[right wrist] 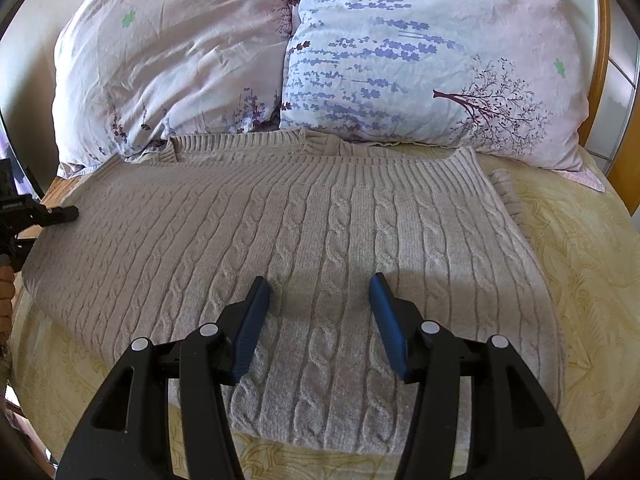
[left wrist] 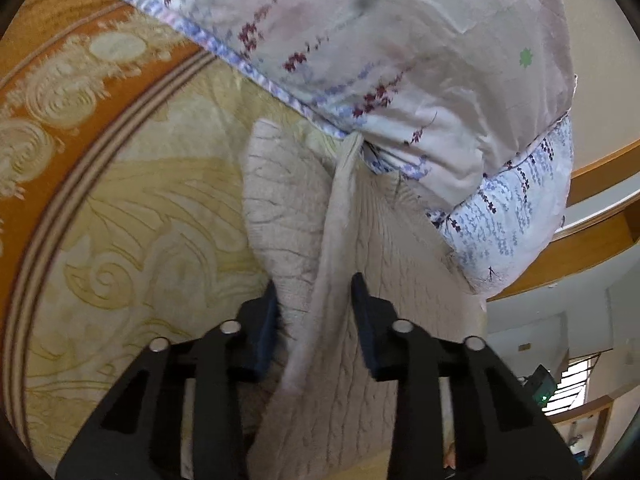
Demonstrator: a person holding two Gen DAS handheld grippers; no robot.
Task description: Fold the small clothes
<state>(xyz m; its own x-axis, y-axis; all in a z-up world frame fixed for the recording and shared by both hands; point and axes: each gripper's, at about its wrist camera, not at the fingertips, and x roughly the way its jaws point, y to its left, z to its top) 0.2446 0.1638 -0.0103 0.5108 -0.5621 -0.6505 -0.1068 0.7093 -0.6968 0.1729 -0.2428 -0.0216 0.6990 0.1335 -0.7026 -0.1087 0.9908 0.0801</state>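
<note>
A: Where's the garment?

B: The beige cable-knit sweater (right wrist: pixel 304 240) lies flat on the cream patterned bedspread (right wrist: pixel 580 280), its ribbed edge against the two floral pillows (right wrist: pixel 420 60).

A: And the grippers?

B: The left gripper (left wrist: pixel 316 292) straddles a raised ridge of knit at the sweater's side edge. I can't tell whether its pads are pinching yet. The right gripper (right wrist: pixel 320 292) hovers released over the middle, holding nothing.

A: Advice?

B: I'd say catch both layers of that edge firmly before lifting, then carry it straight across, with the right steadying the middle.
</note>
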